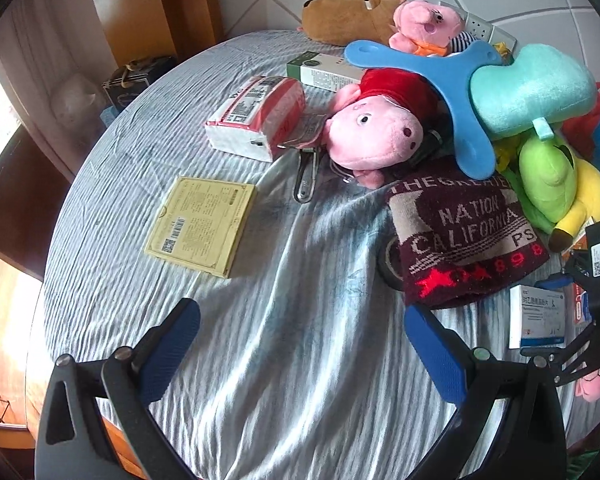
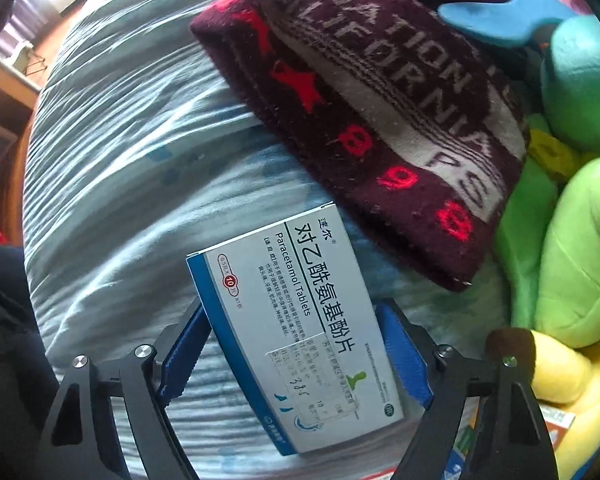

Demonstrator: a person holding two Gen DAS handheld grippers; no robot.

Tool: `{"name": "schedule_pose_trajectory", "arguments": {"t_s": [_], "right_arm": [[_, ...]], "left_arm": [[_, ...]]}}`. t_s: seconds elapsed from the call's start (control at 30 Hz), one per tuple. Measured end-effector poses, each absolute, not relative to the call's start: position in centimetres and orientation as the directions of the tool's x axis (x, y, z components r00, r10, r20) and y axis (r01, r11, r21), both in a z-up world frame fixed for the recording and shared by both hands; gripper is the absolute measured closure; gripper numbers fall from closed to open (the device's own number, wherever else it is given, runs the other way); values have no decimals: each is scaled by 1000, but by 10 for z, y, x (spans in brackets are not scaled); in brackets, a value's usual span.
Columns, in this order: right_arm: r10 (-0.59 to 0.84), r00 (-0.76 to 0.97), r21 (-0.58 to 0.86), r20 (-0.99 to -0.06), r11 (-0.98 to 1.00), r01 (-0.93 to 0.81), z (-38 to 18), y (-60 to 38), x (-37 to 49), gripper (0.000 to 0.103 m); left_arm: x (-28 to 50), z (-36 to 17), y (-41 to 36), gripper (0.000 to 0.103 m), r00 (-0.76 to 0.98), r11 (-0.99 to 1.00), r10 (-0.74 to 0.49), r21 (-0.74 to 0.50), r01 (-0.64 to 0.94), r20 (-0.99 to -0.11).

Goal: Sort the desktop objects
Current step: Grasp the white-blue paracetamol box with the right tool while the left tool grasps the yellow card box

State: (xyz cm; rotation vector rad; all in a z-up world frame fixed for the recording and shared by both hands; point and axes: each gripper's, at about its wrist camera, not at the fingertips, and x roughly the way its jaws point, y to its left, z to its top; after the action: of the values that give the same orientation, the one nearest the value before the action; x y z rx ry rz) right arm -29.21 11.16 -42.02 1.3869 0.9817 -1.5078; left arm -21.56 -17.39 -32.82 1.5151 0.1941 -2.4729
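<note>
Left wrist view — claw: your left claw (image 1: 300, 348) stands wide open and has hold of nothing; it hangs above bare striped cloth.
Left wrist view — sorted side: the yellow card box (image 1: 202, 225) and the red-and-white tissue pack (image 1: 256, 117) lie apart on the cloth, well away from the heap.
Left wrist view — heap: plush toys, the blue foam cross (image 1: 444, 92) and the knitted hat (image 1: 466, 236) are piled at the right.
Left wrist view — other hand: the paracetamol box (image 1: 537, 316) shows at the right edge, just beside the hat.
Right wrist view — claw: your right claw (image 2: 296, 354) is closed partway on the paracetamol box (image 2: 296, 344), one blue pad against each long side.
Right wrist view — step: you appear to be in the middle of carrying one box out of the heap.
Right wrist view — next move: probably take it toward the flat boxes and set it down apart from the hat (image 2: 380, 120); keep the grip gentle, since thin card may crush.
Surface: the counter (image 1: 284, 380) wears a wrinkled blue-grey striped cloth, so a set-down box may sit tilted.
Room: white tiled wall behind, wood panels and a bright window at the left.
</note>
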Motion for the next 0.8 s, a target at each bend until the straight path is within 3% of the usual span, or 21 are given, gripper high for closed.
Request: {"name": "schedule_pose_trajectory", "arguments": {"t_s": [0.17, 0.3, 0.63, 0.8], "right_arm": [[-112, -34, 18, -993, -432, 902, -402, 132, -300, 21], [-120, -47, 21, -992, -508, 861, -384, 148, -301, 21], [-125, -112, 2, -986, -675, 738, -347, 173, -296, 21], [-128, -130, 0, -983, -713, 702, -349, 139, -292, 21]], "left_arm": [[-226, -333, -205, 0, -454, -955, -183, 47, 293, -872], [-250, -348, -231, 0, -476, -970, -192, 92, 224, -858], [-305, -407, -285, 0, -416, -997, -78, 66, 42, -906], [-304, -404, -283, 0, -436, -998, -64, 66, 9, -898]]}}
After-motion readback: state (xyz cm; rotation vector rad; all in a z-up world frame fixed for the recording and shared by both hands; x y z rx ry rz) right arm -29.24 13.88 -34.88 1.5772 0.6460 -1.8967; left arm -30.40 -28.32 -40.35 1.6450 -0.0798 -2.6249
